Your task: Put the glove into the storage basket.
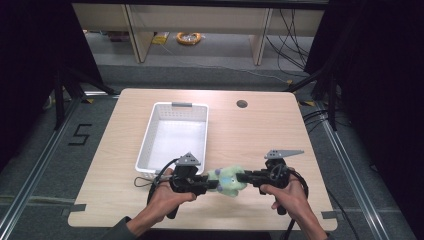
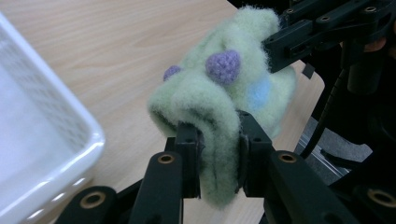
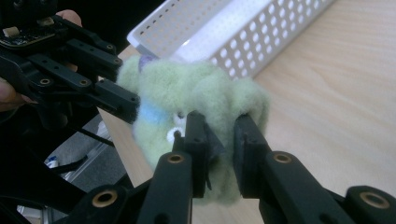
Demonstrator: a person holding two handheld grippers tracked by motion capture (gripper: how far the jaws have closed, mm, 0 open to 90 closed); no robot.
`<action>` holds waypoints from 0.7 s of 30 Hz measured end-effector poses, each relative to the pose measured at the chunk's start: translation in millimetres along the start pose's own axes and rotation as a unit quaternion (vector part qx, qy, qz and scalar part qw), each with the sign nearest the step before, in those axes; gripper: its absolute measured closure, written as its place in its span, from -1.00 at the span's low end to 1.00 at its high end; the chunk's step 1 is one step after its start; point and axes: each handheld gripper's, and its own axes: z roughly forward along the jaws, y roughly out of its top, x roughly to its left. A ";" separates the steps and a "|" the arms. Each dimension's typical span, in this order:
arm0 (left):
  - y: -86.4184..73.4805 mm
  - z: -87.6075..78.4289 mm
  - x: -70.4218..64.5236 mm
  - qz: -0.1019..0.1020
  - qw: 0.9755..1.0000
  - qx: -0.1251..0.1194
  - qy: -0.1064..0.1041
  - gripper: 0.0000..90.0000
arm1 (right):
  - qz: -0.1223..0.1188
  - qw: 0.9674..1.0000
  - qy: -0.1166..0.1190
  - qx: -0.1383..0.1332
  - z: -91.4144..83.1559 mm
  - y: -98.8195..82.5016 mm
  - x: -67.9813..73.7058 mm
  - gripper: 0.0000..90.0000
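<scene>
The green plush toy (image 1: 227, 179) hangs between both grippers. The left gripper (image 1: 212, 184) clamps its nine o'clock end. The right gripper (image 1: 241, 176) pinches its three o'clock end.

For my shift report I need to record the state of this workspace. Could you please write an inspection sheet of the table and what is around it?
Surface: wooden table, with a round hole near the far edge.
Job's things: green plush toy held between both grippers; white perforated basket holds nothing.
Clutter: nothing seen.
Grippers: left gripper and right gripper each shut on a fold of the toy.
Cables: a black cable trails from the left gripper.
Surroundings: grey floor, wooden furniture and a yellow coil behind the table.
</scene>
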 end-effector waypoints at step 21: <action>16.0 -63.2 47.0 -0.030 0.999 -0.016 0.039 0.63 | -0.042 0.999 0.023 0.016 55.0 76.7 26.9 0.75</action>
